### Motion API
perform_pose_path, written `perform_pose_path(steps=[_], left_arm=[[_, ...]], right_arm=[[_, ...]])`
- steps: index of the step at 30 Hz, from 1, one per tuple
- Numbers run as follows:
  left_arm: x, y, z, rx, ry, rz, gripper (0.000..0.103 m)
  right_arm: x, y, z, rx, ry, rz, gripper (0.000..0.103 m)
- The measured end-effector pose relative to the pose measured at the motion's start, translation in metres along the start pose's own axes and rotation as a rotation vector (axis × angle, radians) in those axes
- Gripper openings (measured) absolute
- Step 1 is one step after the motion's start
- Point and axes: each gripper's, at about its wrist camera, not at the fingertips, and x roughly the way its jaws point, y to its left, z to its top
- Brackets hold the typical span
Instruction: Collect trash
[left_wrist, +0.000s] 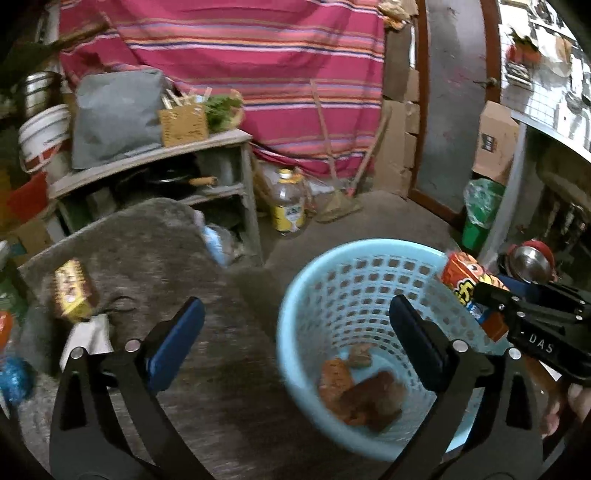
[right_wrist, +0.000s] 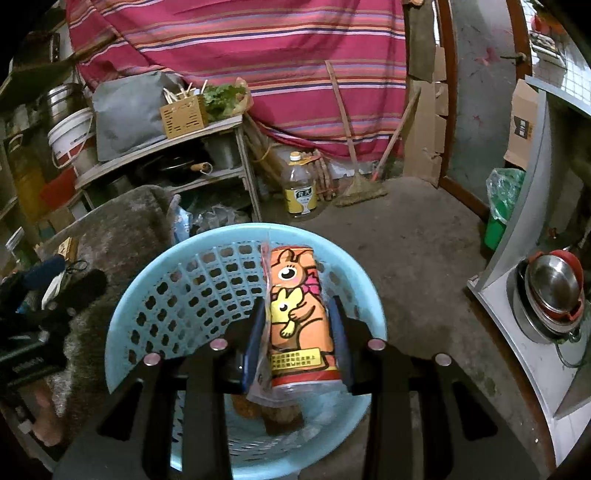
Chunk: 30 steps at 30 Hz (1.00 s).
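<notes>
Trash, item by item, left to right as the left wrist view lays it out. Far left, on the grey-brown mat (left_wrist: 155, 236): yellow snack box (left_wrist: 72, 290), lying tilted, uncollected; just near of it a crumpled white scrap (left_wrist: 90, 332); at the very left edge a blue crinkled wrapper (left_wrist: 14, 380) and a sliver of something orange, too cropped to identify.

Left tool (left_wrist: 295, 347): jaws wide apart, nothing between them; one finger over the mat, the other over the basket's mouth; reads as empty and free for a further pickup.

Centre: pale blue perforated basket (left_wrist: 295, 332), standing on the floor just right of the mat; on its bottom, several brown and orange pieces (left_wrist: 354, 395), blurred, exact kind unclear; these count as collected.

Right: orange cartoon snack packet (right_wrist: 299, 314), upright, clamped between the pads of the right tool (right_wrist: 299, 339); jaws narrowed onto its two sides; packet held above the basket's open mouth, inside the rim's outline, not resting on anything visible.

Step in hand, by judgement: depositing the packet; transport looks complete, release not yet made.

Next move calls for: right jaws to part while the packet hangs over the opening, so it falls inside rather than onto the rim; then left tool to swing left toward the box and scraps on the mat.
</notes>
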Motion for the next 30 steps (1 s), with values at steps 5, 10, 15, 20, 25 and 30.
perform_pose_path(steps=[5,10,15,20,25,30], left_arm=[[-0.024,0.032,-0.011,-0.032,-0.023,0.073,0.097],[-0.056,0.07,-0.026,-0.076,-0.043,0.133,0.097],[-0.094,0.114,-0.036,-0.105,-0.072,0.214,0.098],[-0.129,0.166,-0.051,-0.143,-0.081,0.302,0.098],[-0.154,0.22,-0.073,-0.184,-0.08,0.397,0.098],[-0.163,0.262,-0.089,-0.248,-0.066,0.435,0.098]], right_arm=[[0.007,0.02,0.0,-0.025,0.016,0.021,0.035],[0.016,0.034,0.003,-0.019,0.006,0.039,0.05],[0.007,0.052,0.006,-0.038,-0.054,-0.062,0.093],[-0.006,0.083,0.005,-0.063,-0.079,0.005,0.094],[-0.022,0.133,0.0,-0.134,-0.123,0.089,0.095],[-0.029,0.191,-0.012,-0.209,-0.127,0.175,0.096]])
